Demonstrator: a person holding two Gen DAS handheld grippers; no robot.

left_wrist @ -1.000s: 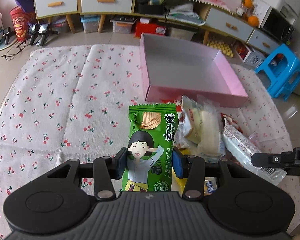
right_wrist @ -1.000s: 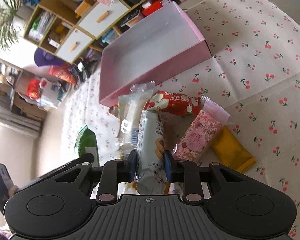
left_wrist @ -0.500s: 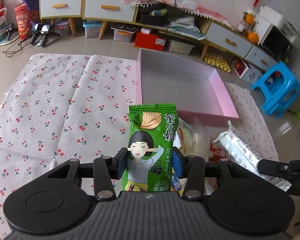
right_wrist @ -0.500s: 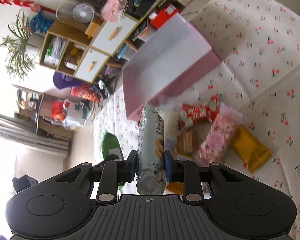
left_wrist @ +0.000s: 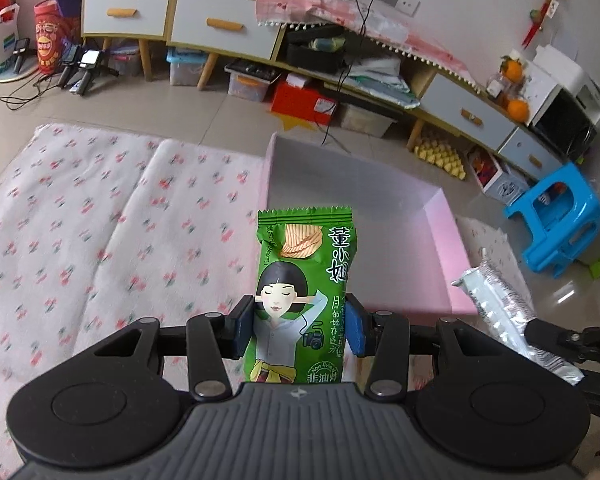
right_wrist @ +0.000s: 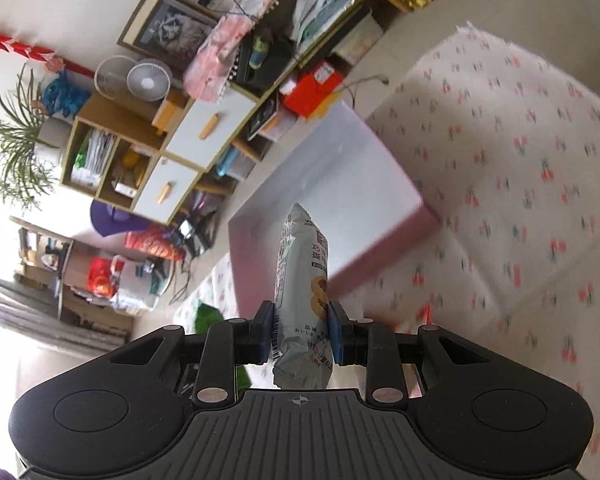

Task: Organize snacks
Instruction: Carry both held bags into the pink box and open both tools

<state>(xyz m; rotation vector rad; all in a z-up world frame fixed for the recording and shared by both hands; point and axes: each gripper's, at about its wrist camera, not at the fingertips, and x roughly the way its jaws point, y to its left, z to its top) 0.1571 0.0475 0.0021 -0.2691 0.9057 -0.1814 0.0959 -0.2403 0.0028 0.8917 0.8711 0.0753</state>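
My left gripper (left_wrist: pixel 299 330) is shut on a green chip packet (left_wrist: pixel 306 276) printed with a cartoon woman, held upright in front of the pink box (left_wrist: pixel 444 256). The box lies open with a grey inside on the cherry-print cloth (left_wrist: pixel 100 220). My right gripper (right_wrist: pixel 300 330) is shut on a long silver-grey biscuit packet (right_wrist: pixel 302 280) that points toward the same pink box (right_wrist: pixel 380 252). In the left wrist view that biscuit packet (left_wrist: pixel 496 312) shows at the right edge. The other snacks on the cloth are hidden from both views.
A low cabinet with white drawers (left_wrist: pixel 224 36) runs along the back wall, with storage bins and a red box (left_wrist: pixel 304 100) under it. A blue plastic stool (left_wrist: pixel 560 216) stands right of the cloth. Bare tiled floor lies between cloth and cabinet.
Both grippers have lifted their packets off the snack pile and carried them toward the pink box. The pile has dropped out of view. The right wrist has rolled.
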